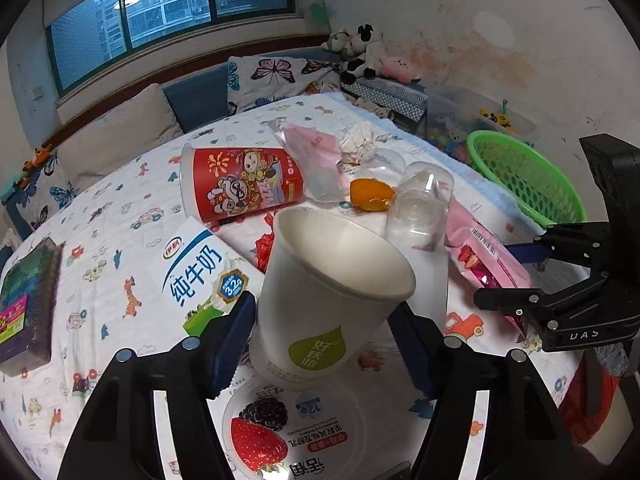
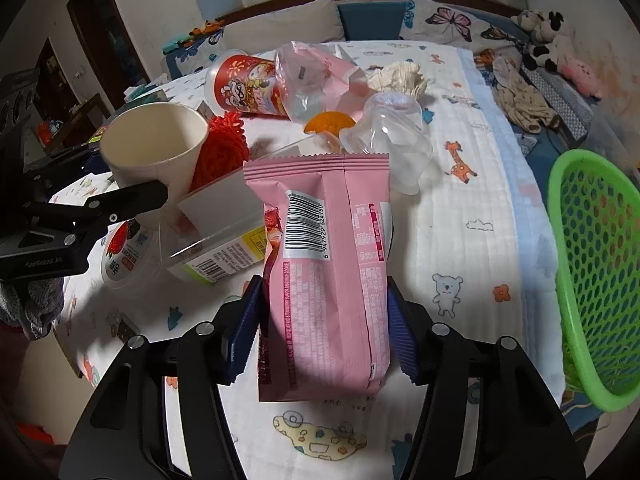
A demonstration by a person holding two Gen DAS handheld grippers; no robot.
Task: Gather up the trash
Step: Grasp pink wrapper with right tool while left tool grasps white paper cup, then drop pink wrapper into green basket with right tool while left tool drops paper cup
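Straddling a white paper cup [image 1: 332,280], the left gripper [image 1: 324,344] jaws sit either side of its wall, left pad touching, right pad's contact hard to tell. Right gripper [image 2: 324,320] jaws pinch a pink snack packet [image 2: 328,264] at its lower sides. Cup looks light and crushable, best taken low on the wall; packet soft, slick film, so hold it mid-body. Green basket [image 2: 592,264] at 3 o'clock, cut off by the frame. Other litter crowds the bed [image 2: 480,184] at 12 o'clock; the cup's base is hidden.
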